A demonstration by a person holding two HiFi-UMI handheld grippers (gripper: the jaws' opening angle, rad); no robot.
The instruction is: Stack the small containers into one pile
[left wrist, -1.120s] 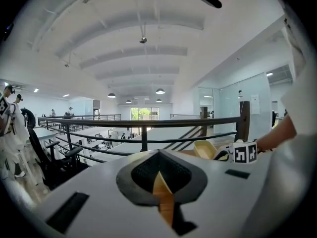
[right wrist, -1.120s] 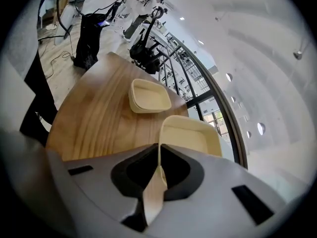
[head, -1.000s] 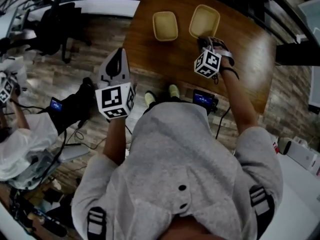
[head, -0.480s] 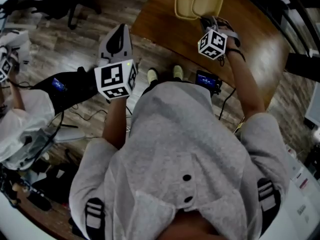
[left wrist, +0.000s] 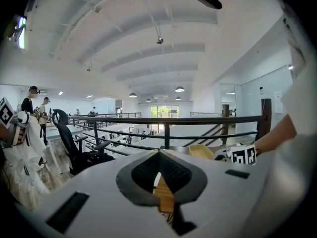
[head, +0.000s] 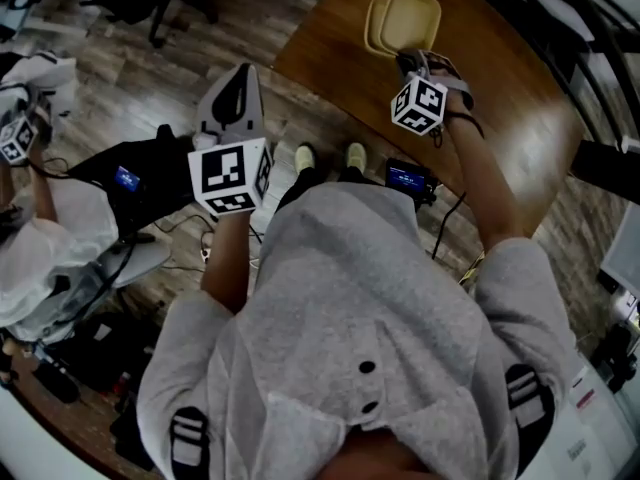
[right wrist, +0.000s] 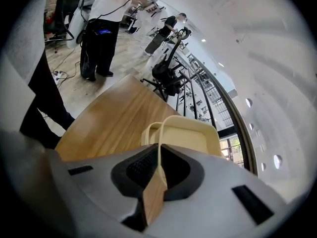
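The right hand-held gripper (right wrist: 159, 150) has its jaws set narrow, clamped on the thin near rim of a pale yellow container (right wrist: 190, 135). In the head view this hand-held gripper (head: 408, 60) sits in the upper right of the frame and points steeply down, with the held container (head: 410, 18) directly above it in the picture. The held container overlaps the right part of a second container (right wrist: 150, 133) of the same colour. In the head view the second container (head: 374, 26) shows only as a strip at the left edge of the held one. Contact between the two cannot be confirmed. Both are over the brown wooden tabletop (head: 500, 118), at the top of the frame.

The left hand-held gripper (left wrist: 159, 155) has its jaws drawn together with nothing between them. In the head view it (head: 238, 73) is left of centre, off the tabletop and above the plank floor (head: 130, 88), well apart from the containers. Its own view faces a dark railing (left wrist: 168, 120) and an office chair (left wrist: 69, 138) at the left.
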